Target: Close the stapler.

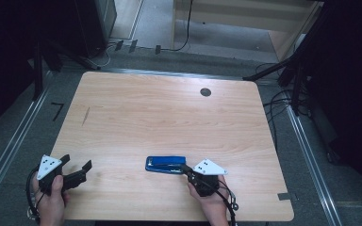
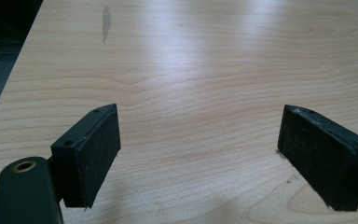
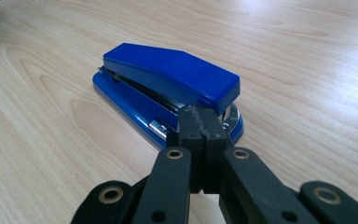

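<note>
Blue stapler [image 3: 168,81] flat on the wooden worktop [image 1: 169,113], lying just ahead of the right tongs [image 3: 199,122]; tips of those tongs clenched together, empty, up against the stapler's near end by the metal part; left tongs [image 1: 78,168] well apart to the stapler's other side, released and spread wide over bare wood, nothing between the pads [image 2: 98,154].

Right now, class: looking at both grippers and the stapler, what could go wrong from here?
1. The right gripper is shut with its tips against the blue stapler's end, not around it; a push may slide or swivel it.
2. The left gripper is open and apart from it, so nothing steadies the stapler.
</note>
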